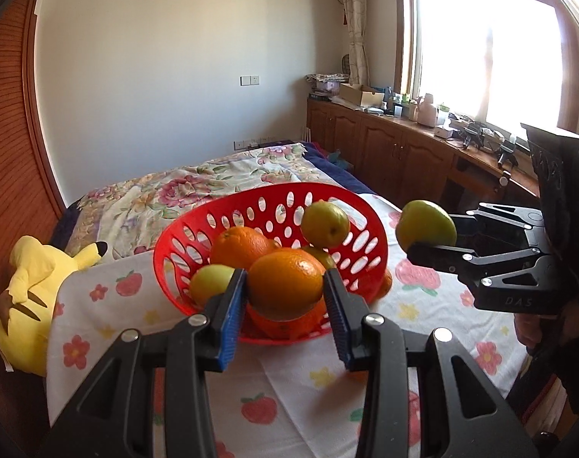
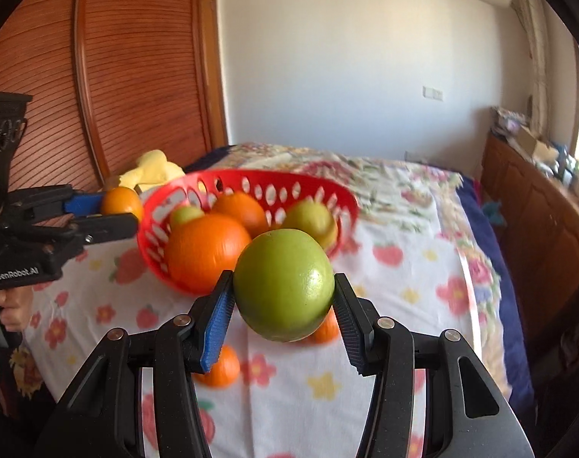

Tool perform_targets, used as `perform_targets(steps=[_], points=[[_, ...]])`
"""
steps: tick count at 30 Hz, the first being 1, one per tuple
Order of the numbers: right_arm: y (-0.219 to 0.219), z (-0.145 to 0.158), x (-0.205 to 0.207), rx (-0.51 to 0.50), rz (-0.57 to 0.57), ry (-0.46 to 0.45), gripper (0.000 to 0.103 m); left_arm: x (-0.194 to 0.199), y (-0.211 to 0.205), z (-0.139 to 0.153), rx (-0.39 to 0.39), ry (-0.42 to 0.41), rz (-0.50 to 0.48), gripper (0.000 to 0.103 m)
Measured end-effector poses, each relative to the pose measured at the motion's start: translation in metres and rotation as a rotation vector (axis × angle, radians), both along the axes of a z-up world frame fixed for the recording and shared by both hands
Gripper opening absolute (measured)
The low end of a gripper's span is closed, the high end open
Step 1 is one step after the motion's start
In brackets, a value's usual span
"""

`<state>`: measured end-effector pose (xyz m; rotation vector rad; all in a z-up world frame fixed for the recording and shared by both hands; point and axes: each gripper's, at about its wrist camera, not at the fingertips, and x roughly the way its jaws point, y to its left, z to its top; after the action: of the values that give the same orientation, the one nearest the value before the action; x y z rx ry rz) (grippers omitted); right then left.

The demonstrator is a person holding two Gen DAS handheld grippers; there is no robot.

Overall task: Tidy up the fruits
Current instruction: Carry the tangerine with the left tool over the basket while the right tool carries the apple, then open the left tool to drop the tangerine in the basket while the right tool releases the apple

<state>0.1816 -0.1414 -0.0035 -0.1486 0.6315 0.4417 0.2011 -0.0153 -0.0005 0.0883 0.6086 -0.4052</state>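
Orange (image 1: 285, 282) between left jaws, apple (image 2: 284, 284) between right.

Both tools are matte black metal. The left hand-held gripper (image 1: 285, 307), filling the lower frame, has ribbed blue pads (image 1: 230, 320) and round silver screws on angular link arms. The right hand-held gripper (image 2: 283, 305) looks the same; seen at right in the left view, its body reads "DAS"

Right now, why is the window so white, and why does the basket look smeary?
Left wrist view: sun glares through the window, washing it white. Right wrist view: the basket and cloth are motion-blurred, while the gripped green fruit stays sharp.
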Motion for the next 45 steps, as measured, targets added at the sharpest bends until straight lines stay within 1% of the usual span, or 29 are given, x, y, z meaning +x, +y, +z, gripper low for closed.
perform_targets(steps=[4,10,16,22,24,26,32,34,35,37,40,45], points=[[0.016,0.007,0.018,-0.029,0.048,-0.037,0.052,0.018,-0.002,0.009,0.022,-0.013,0.007,0.039],[0.033,-0.004,0.044,-0.059,0.098,-0.017,0.052,0.045,-0.009,0.017,0.041,-0.02,0.011,0.039],[0.03,-0.023,0.061,-0.041,0.099,0.033,0.052,0.073,-0.018,0.011,0.051,0.013,-0.002,0.039],[0.027,-0.028,0.067,-0.013,0.103,0.063,0.052,0.099,-0.025,0.002,0.052,0.051,0.001,0.039],[0.028,-0.031,0.068,-0.013,0.114,0.074,0.052,0.107,-0.027,-0.001,0.032,0.082,-0.016,0.04],[0.029,-0.034,0.069,-0.015,0.122,0.083,0.052,0.112,-0.029,-0.003,0.031,0.093,-0.02,0.04],[0.028,-0.036,0.07,-0.001,0.119,0.087,0.052,0.122,-0.04,-0.008,0.061,0.111,-0.026,0.04],[0.028,-0.034,0.069,0.001,0.108,0.074,0.053,0.124,-0.043,-0.01,0.067,0.119,-0.032,0.04],[0.026,-0.032,0.068,0.01,0.099,0.068,0.055,0.125,-0.044,-0.011,0.072,0.121,-0.032,0.04],[0.023,-0.029,0.068,0.028,0.096,0.064,0.055,0.126,-0.047,-0.012,0.08,0.12,-0.034,0.039],[0.02,-0.027,0.067,0.024,0.086,0.055,0.055,0.126,-0.052,-0.013,0.094,0.118,-0.037,0.038],[0.009,-0.026,0.064,0.036,0.059,0.043,0.055,0.124,-0.049,-0.017,0.087,0.121,-0.024,0.038]])
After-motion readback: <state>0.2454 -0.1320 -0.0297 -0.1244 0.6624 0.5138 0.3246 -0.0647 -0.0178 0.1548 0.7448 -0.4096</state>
